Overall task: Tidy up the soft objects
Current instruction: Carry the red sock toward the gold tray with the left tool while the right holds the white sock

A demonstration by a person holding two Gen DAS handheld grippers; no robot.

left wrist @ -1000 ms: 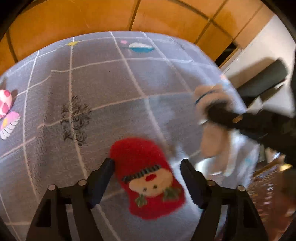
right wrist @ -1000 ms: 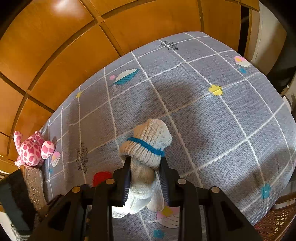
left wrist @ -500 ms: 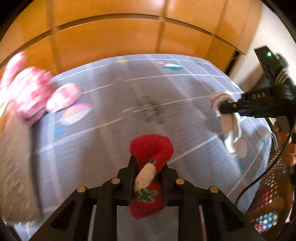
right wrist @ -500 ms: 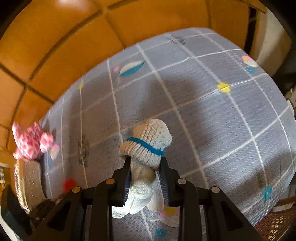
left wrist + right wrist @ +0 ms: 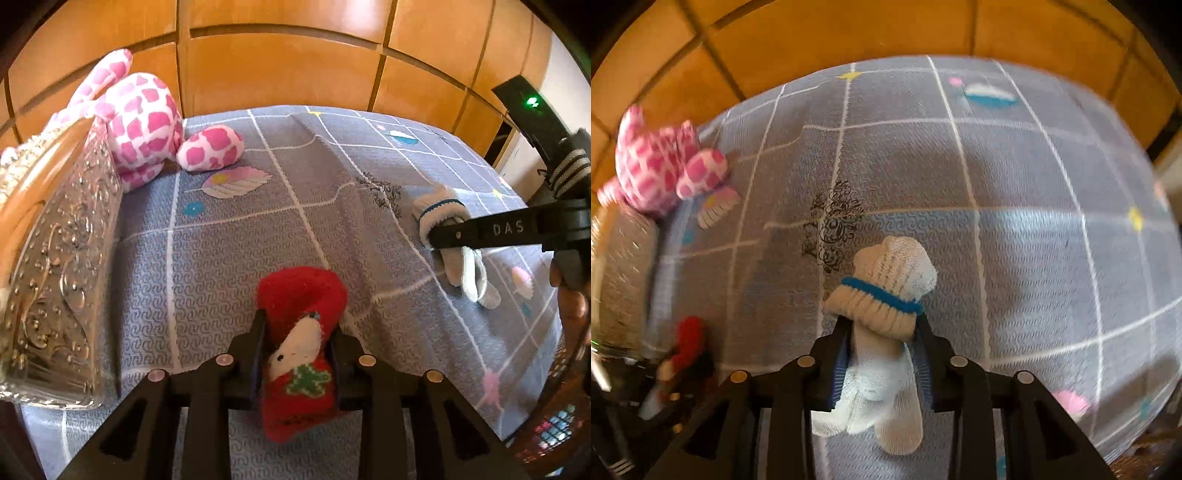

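My left gripper [image 5: 297, 347] is shut on a red fuzzy Santa sock [image 5: 301, 354], held above the grey checked bedspread [image 5: 229, 240]. My right gripper [image 5: 882, 350] is shut on a cream sock pair with a blue band [image 5: 882, 295], also lifted over the bed. In the left wrist view the cream sock [image 5: 443, 225] hangs from the right gripper's black finger at the right. The red sock [image 5: 689, 339] shows blurred at lower left in the right wrist view.
A pink-and-white spotted plush toy [image 5: 144, 118] sits at the bed's far left corner against orange wood wall panels [image 5: 295, 62]; it also shows in the right wrist view [image 5: 661, 166]. An ornate silver-and-wood bed board [image 5: 59, 258] runs along the left edge.
My left gripper closed on the red sock, lifted it off the bed and swung left toward the plush toy. My right gripper kept its sock and turned left.
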